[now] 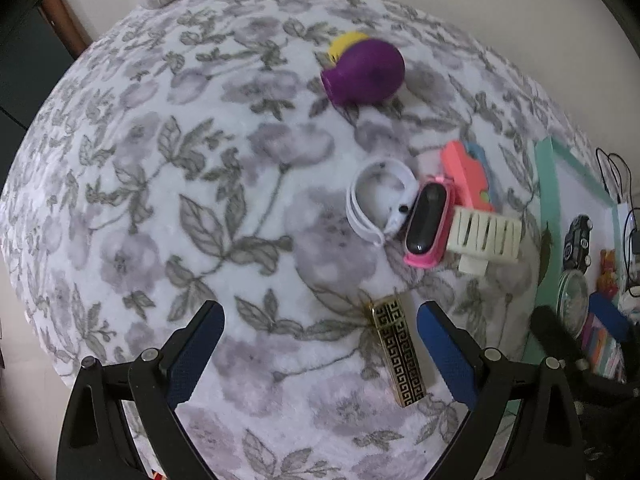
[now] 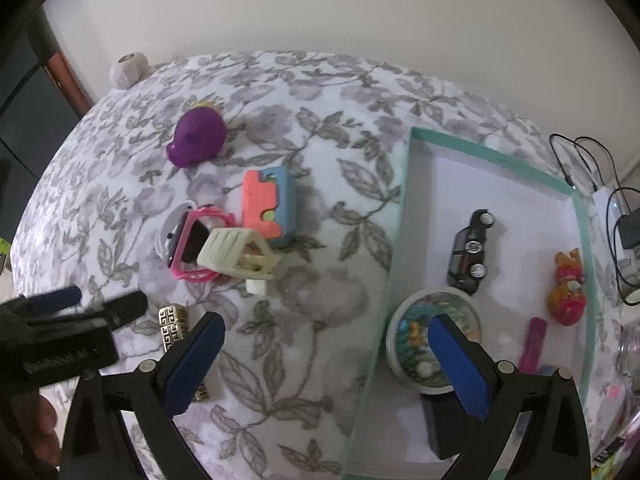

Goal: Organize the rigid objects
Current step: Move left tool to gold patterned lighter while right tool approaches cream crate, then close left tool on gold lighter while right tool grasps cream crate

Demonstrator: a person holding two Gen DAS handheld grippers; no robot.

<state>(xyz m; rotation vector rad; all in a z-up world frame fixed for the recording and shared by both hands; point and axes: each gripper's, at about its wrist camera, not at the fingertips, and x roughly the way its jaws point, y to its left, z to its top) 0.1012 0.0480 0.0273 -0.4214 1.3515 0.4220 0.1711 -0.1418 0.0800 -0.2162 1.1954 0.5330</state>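
Note:
My left gripper [image 1: 320, 322] is open and empty above the floral cloth, with a gold-and-black patterned lighter [image 1: 398, 350] lying between its fingers, nearer the right one. Beyond it lie a pink smartwatch [image 1: 426, 222] with a white strap [image 1: 374, 204], a cream toy house [image 1: 484, 236], a coral-and-blue toy [image 1: 466, 178] and a purple toy [image 1: 366, 72]. My right gripper [image 2: 326, 338] is open and empty, over the edge of the teal-rimmed tray [image 2: 400, 216]. The left gripper [image 2: 86, 304] shows at the left of the right wrist view, beside the lighter [image 2: 173, 326].
The tray holds a black toy car [image 2: 470, 252], a round tin [image 2: 434, 346], an orange-red figure [image 2: 568, 290], a pink tube [image 2: 532, 344] and a dark block [image 2: 440, 424]. Cables and a charger [image 2: 628, 232] lie past the tray's right side. A pale ball [image 2: 128, 70] sits at the far left corner.

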